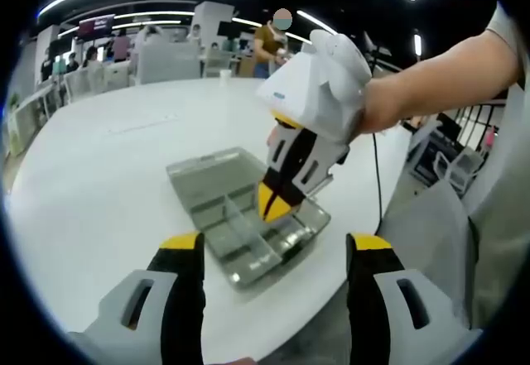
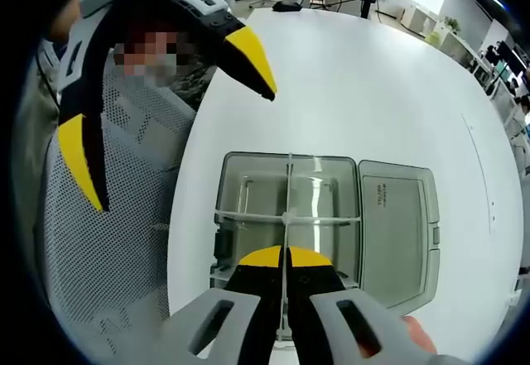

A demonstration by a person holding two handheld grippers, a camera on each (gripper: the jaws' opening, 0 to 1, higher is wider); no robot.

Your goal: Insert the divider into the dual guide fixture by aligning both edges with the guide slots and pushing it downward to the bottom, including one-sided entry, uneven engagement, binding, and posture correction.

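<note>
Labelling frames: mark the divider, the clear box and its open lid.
divider (image 2: 287, 184): right gripper view, top edge of the thin clear plate.
clear box (image 2: 248, 166): right gripper view, far rim.
open lid (image 2: 396, 232): right gripper view, flat panel.

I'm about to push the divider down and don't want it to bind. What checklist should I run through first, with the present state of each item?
1. Right gripper shut on the divider: ok; its jaws pinch the thin clear panel.
2. Divider upright over the clear box: ok in the right gripper view.
3. Both divider edges in the guide slots: cannot tell; the clear plastic hides the slots.
4. Divider seated at the bottom: cannot tell.
5. Left gripper free to steady the box: ok; open, holding nothing, apart from the box.
6. Box lid out of the way: ok; it lies open flat on the white table.
</note>
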